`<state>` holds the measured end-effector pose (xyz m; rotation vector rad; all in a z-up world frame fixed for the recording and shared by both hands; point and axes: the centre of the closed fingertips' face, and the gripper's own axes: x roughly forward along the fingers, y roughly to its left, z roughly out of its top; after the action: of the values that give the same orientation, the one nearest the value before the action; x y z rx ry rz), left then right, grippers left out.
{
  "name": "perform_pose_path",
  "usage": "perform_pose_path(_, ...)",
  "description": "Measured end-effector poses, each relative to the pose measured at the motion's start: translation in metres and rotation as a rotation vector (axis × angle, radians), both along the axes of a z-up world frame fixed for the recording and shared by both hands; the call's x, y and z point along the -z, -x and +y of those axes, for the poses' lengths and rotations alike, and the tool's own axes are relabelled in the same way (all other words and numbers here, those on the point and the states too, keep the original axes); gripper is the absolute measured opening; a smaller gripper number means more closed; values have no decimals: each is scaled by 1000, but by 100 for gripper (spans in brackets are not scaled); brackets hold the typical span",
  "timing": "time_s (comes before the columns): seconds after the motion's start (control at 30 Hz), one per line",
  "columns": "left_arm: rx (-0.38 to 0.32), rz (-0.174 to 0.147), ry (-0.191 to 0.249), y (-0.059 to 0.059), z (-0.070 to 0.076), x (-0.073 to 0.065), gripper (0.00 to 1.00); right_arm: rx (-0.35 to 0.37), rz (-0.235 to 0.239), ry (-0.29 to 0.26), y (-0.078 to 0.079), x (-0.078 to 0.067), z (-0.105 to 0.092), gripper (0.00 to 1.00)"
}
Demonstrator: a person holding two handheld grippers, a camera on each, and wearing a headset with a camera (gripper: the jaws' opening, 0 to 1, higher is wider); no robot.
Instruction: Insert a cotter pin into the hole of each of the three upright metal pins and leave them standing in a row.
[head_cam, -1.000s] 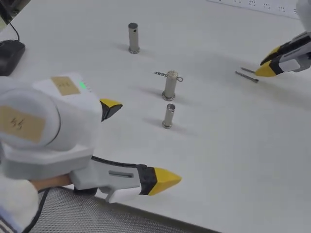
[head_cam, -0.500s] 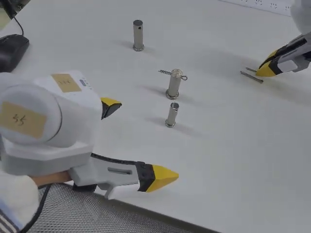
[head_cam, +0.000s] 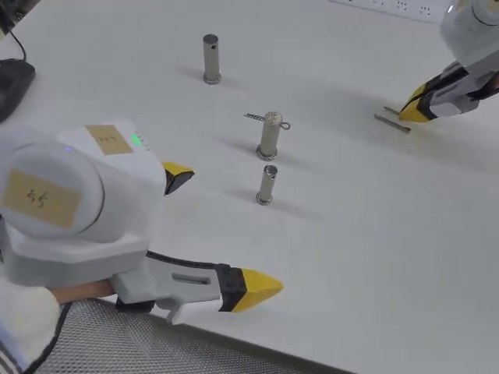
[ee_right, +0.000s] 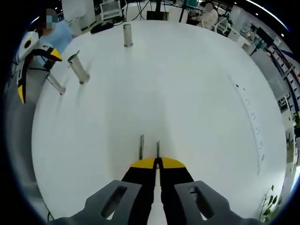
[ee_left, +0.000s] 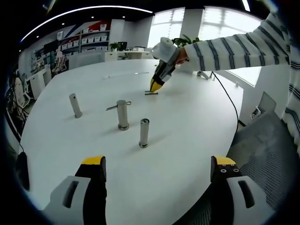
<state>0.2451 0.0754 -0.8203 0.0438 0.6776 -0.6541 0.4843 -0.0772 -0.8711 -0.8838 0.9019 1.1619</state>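
Two loose cotter pins (ee_right: 140, 146) lie side by side on the desk (head_cam: 351, 234). Your right tool (ee_right: 154, 161), jaws pressed together, sits at the end of one; whether it pinches it, I cannot tell. A shallow nip could drop it. Your left tool (ee_left: 158, 161) hangs spread near the front pin (head_cam: 267, 185), which a nudge could topple.

Right gripper (head_cam: 411, 114) has re-angled. A second ago it came in low and nearly level from the right; now its body is raised and it slopes down steeply from the upper right. Its yellow tip has crept slightly closer to the two cotter pins (head_cam: 392, 123) on the desk (head_cam: 366, 234) and now sits right at their near ends. Green light (head_cam: 136, 140) on the left gripper (head_cam: 224, 230): off half a second ago, lit now.
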Motion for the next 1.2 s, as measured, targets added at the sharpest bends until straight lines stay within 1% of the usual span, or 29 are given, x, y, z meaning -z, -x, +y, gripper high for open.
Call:
perform_pose_path(0.1,-2,0,2,0,0,-1,92,-15,-10,-4,0,-1,-1,3)
perform_pose_path(0.17,-4,-1,1,0,1,-1,92,-14,-18,-10,1,-2,-1,2)
perform_pose_path(0.2,-6,-2,1,0,1,-1,92,-12,-23,-14,-2,-1,-2,2)
perform_pose_path(0.4,-14,-3,2,-1,3,-4,92,-1,-57,-17,-5,-2,-3,2)
perform_pose_path(0.53,-30,6,13,-2,5,-6,89,-16,-87,-21,-7,-8,-2,2)
perform_pose_path(0.63,-25,-7,11,-3,5,-9,89,-20,-103,-33,-6,-14,-2,2)
perform_pose_path(0.77,-12,-12,1,-2,4,-11,88,-50,-145,-25,-5,-23,-3,2)
perform_pose_path(0.83,-7,-17,-1,-2,4,-12,87,-54,-156,-33,-2,-28,-3,2)
perform_pose_path(0.87,-6,-13,2,-2,4,-13,86,-59,-169,-35,3,-33,-3,2)
perform_pose_path(0.9,-6,-6,7,-2,4,-13,83,-68,-182,-32,5,-35,-4,2)
perform_pose_path(0.93,-10,8,19,-1,4,-14,80,-77,-194,-28,4,-37,-5,2)
perform_pose_path(1.0,-23,15,41,-2,4,-17,73,-97,-220,-16,8,-43,-8,2)
perform_pose_path(1.07,-20,5,43,-3,3,-19,72,-114,-245,-16,17,-51,-6,2)
perform_pose_path(1.2,-20,4,39,-5,4,-21,71,-133,-283,-30,29,-63,-4,2)
